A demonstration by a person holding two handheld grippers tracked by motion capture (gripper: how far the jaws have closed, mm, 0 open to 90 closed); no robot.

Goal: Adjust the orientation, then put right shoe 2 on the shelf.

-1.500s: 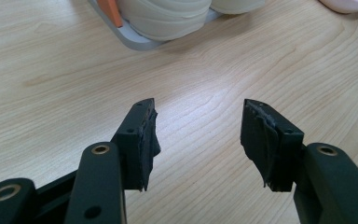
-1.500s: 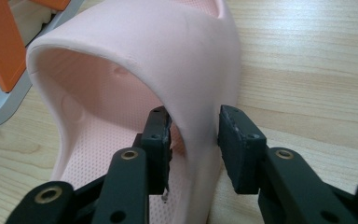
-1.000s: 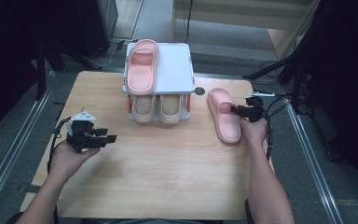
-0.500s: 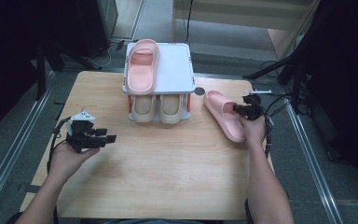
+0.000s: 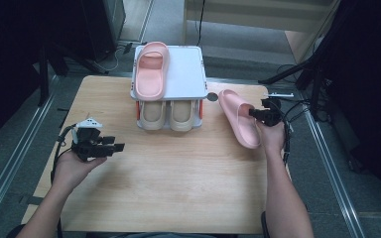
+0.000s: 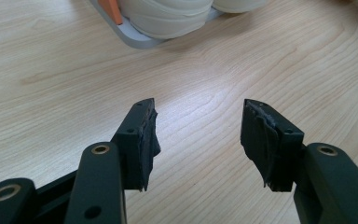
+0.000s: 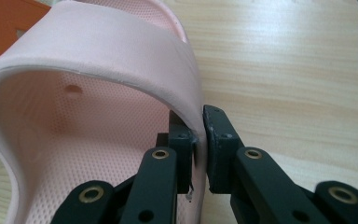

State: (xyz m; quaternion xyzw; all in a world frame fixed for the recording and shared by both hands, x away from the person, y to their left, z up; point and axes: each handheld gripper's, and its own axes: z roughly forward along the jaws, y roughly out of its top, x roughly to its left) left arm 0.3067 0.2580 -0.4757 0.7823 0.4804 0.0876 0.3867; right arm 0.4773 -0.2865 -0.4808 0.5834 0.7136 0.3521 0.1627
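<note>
Held slipper: a pink slipper (image 5: 239,119) lies at the right side of the tabletop (image 5: 178,188), just right of the rack, toe end angled toward the rack's near right corner; whether it rests flat or is tipped up cannot be told.
Grip point: the outer side of the slipper's strap (image 7: 121,60), where it meets the sole, sits pinched between the two pads in the right gripper view.
Right tongs (image 7: 199,140): jaws have just been closing and now clamp the strap wall, with only its thickness between them; in the high view they meet the slipper's right edge.
Right hand (image 5: 273,136): behind the tongs at the tabletop's right edge.
Rack (image 5: 191,74): a grey two-level shoe rack at the far middle of the tabletop, with orange side pieces.
Second pink slipper (image 5: 150,69): lies on the left half of the rack's top shelf.
Cream slippers (image 5: 168,115): a pair side by side on the lower level.
Left tongs (image 6: 198,135): jaws stand wide apart with nothing between them, over bare wood, well apart from the rack.
Left hand (image 5: 72,166): near the tabletop's left front.
</note>
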